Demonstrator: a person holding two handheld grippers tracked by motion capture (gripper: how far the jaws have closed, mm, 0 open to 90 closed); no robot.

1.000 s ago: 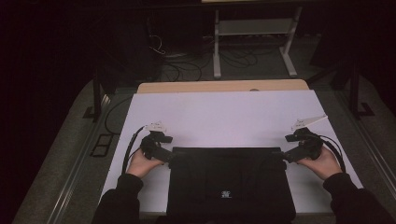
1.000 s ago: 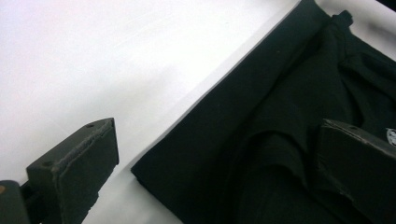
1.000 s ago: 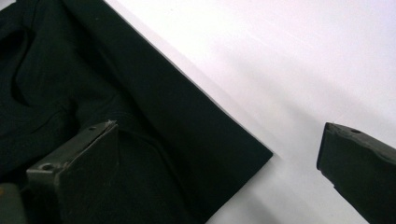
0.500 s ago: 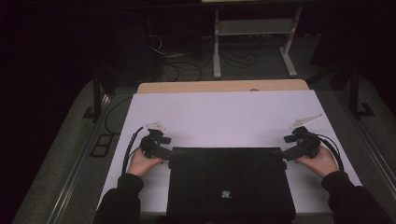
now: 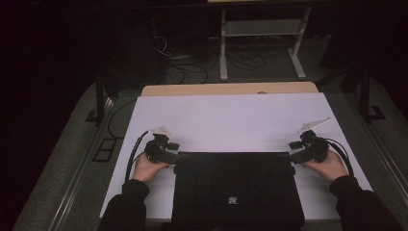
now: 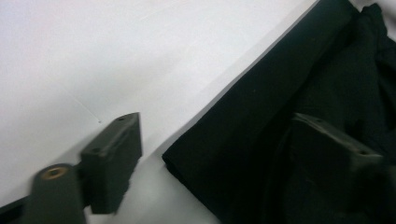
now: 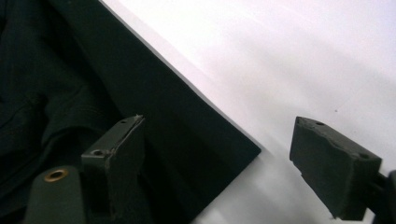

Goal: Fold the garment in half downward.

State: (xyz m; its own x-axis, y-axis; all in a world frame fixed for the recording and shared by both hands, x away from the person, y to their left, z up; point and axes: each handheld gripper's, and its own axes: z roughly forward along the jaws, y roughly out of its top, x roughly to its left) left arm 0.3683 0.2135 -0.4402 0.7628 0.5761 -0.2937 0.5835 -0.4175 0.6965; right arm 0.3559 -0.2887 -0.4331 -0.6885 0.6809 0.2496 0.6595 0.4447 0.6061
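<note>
The black garment (image 5: 235, 190) lies folded flat on the near middle of the white bench (image 5: 231, 120), its far edge straight and running from one gripper to the other. Your left gripper (image 5: 169, 156) sits at the garment's far left corner — in the left gripper view one jaw is over the white surface and the other over the cloth (image 6: 299, 102), the corner between them, the pads not yet pressing. Your right gripper (image 5: 296, 156) mirrors it at the far right corner (image 7: 140, 107). Both sets of jaws have just been closing but stand fairly wide, holding nothing — your hands rest on the bench.
</note>
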